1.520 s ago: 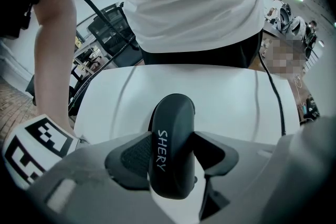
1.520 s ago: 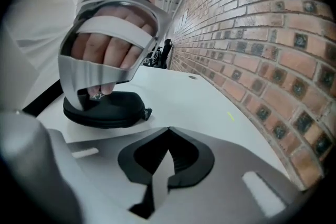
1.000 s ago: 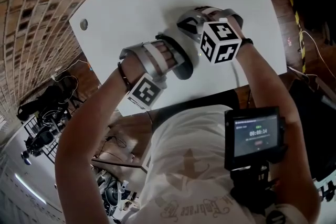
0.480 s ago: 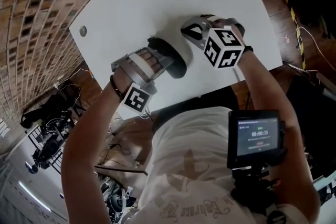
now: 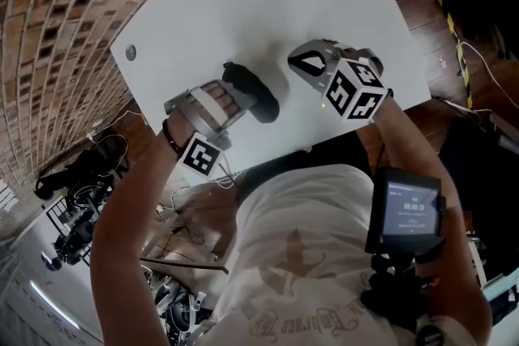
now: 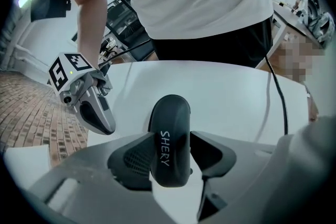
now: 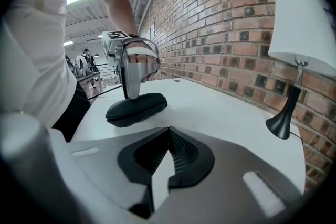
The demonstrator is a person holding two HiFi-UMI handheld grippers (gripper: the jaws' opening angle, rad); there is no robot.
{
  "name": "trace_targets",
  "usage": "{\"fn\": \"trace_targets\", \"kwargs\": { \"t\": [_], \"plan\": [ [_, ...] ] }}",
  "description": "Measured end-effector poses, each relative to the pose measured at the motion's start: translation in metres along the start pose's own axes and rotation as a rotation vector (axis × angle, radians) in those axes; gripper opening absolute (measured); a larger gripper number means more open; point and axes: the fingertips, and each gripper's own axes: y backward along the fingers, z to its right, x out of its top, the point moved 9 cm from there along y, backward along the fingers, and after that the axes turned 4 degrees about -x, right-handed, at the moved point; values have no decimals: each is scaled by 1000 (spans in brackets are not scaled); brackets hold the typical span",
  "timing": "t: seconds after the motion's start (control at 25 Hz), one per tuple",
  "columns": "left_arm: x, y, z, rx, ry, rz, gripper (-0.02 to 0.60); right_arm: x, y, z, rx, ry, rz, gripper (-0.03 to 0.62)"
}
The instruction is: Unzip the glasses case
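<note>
Left gripper view: the black oval glasses case [image 6: 169, 120], lettered SHERY, lies closed on the white table [image 6: 236, 97]. The left gripper [image 6: 170, 149] pinches it, its jaws having just been closing. The right gripper [image 7: 167, 136] has its jaws together, empty.

Black oval glasses case [image 5: 258, 97], lying flat

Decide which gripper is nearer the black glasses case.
Left. The left gripper has just been closing its jaws on the glasses case between them; the right gripper hangs apart from it, empty.
</note>
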Motion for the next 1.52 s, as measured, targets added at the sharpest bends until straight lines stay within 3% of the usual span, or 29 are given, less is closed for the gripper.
{"fn": "trace_targets", "kwargs": {
  "t": [0.12,0.24,0.44,0.68,0.88,1.24,1.44,1.52],
  "plan": [
    [0,3,0,1,-1,-8,219,-1,5,-6,3,-42,19,6],
    [2,2,-6,0,48,-23,219,0,8,-15,18,-57,33,6],
    [6,-2,-17,-25,200,-21,209,0,14,-25,27,-90,45,6],
    [-1,6,-15,61,396,-48,188,2,27,-25,26,-110,48,6],
    [11,22,-10,162,681,-17,142,-1,36,-26,23,-164,69,6],
    [65,35,19,489,1228,101,18,-13,63,-51,17,-254,63,6],
    [95,34,47,657,1501,185,5,-11,79,-68,-3,-265,66,6],
    [109,36,57,713,1574,218,5,-4,87,-79,-9,-248,67,6]
  ]
}}
